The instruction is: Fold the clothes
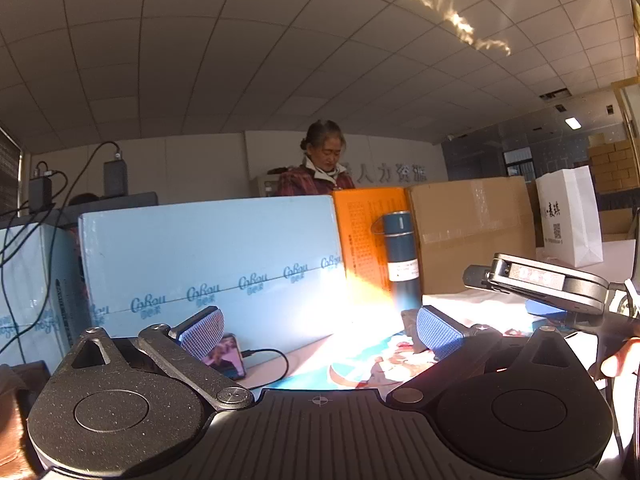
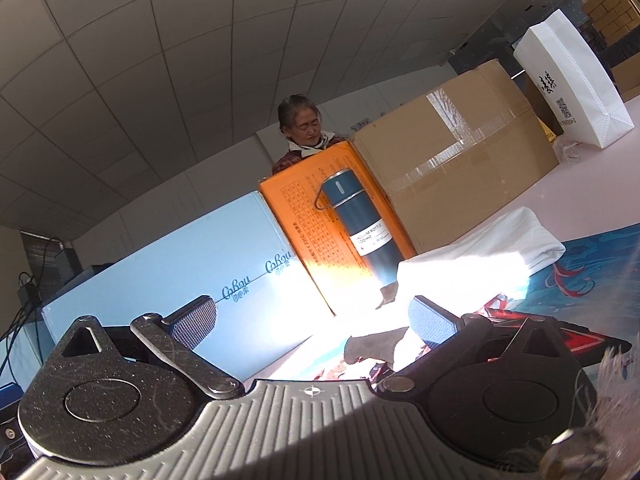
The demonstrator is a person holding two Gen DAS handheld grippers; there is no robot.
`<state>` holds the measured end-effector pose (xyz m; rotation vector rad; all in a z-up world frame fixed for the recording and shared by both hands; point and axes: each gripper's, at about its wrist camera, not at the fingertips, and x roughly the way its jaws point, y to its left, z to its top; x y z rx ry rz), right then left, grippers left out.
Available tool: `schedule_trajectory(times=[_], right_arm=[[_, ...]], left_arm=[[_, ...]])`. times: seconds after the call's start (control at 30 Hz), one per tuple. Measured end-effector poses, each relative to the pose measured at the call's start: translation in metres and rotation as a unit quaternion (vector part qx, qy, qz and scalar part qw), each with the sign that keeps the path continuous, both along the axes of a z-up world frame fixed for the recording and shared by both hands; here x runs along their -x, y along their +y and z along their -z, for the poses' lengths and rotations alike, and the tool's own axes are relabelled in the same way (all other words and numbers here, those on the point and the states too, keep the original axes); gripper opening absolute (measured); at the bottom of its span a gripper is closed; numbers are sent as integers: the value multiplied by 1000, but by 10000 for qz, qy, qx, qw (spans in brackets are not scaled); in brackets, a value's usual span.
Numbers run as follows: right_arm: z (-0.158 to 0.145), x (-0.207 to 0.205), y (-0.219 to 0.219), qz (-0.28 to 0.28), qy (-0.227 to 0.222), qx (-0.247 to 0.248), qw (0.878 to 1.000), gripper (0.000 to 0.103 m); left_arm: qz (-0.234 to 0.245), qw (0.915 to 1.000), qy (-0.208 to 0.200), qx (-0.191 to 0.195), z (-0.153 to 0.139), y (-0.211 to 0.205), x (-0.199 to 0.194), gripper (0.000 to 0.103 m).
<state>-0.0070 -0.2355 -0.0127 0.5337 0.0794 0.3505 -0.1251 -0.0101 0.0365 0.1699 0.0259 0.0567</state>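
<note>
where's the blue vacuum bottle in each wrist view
Left wrist: the blue vacuum bottle stands upright right of centre, between the orange box and the brown cardboard box.
Right wrist: the bottle is at centre, appearing tilted, against the orange box.
Shared landmark: the white paper bag at far right.

white garment (image 2: 488,244): soft matt cloth, faintly ribbed
bottle (image 2: 362,228): smooth blue metal, paper label
brown box (image 2: 452,148): matt cardboard, glossy tape
bag (image 2: 576,92): white matt paper
gripper pads (image 2: 196,326): blue, rough dotted texture
mat (image 2: 600,256): printed, smooth
</note>
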Motion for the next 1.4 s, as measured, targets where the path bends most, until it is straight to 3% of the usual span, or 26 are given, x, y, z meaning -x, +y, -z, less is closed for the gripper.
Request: schedule_trajectory(times=[0.13, 0.27, 0.37, 0.5, 0.57, 0.63, 0.73, 0.83, 0.93, 1.0, 1.17, 1.3, 1.4], right_arm=[[-6, 9, 18, -661, 72, 277, 9974, 103], [-13, 18, 49, -1513, 245, 468, 9871, 103], [-20, 21, 80, -2335, 440, 591, 9696, 103], [-27, 21, 118, -3357, 774, 668, 9364, 103], [-28, 15, 133, -3659, 1105, 546, 9225, 103], [-27, 9, 146, -3900, 1449, 398, 9085, 103], [-23, 6, 162, -4076, 1797, 257, 8950, 103], [-21, 7, 173, -4128, 1868, 248, 8911, 103], [-19, 8, 180, -4157, 1921, 256, 8886, 103], [-20, 8, 183, -4172, 1918, 276, 8879, 103], [-21, 7, 191, -4192, 1955, 293, 8861, 103], [-23, 9, 206, -4373, 2004, 244, 8764, 103], [-23, 10, 221, -4532, 2121, 143, 8657, 103]], left_arm=[[-794, 9965, -262, -76, 0, 33, 58, 103], [-1742, 9817, -17, -768, 3, 57, 89, 103], [-2239, 9655, 384, -1274, 10, 73, 107, 103], [-2870, 9407, 733, -1652, 18, 91, 117, 103], [-3034, 9287, 1001, -1885, 23, 98, 119, 103], [-2920, 9234, 1311, -2118, 26, 101, 114, 103], [-2768, 9179, 1668, -2304, 36, 108, 107, 103], [-2823, 9146, 1682, -2356, 36, 111, 101, 103], [-2441, 9331, 1459, -2203, 28, 107, 109, 103], [-2309, 9400, 1371, -2103, 24, 105, 113, 103], [-2544, 9345, 1256, -2148, 20, 108, 119, 103], [-2853, 9157, 1484, -2409, 27, 115, 112, 103], [-2724, 9158, 1629, -2461, 29, 113, 107, 103]])
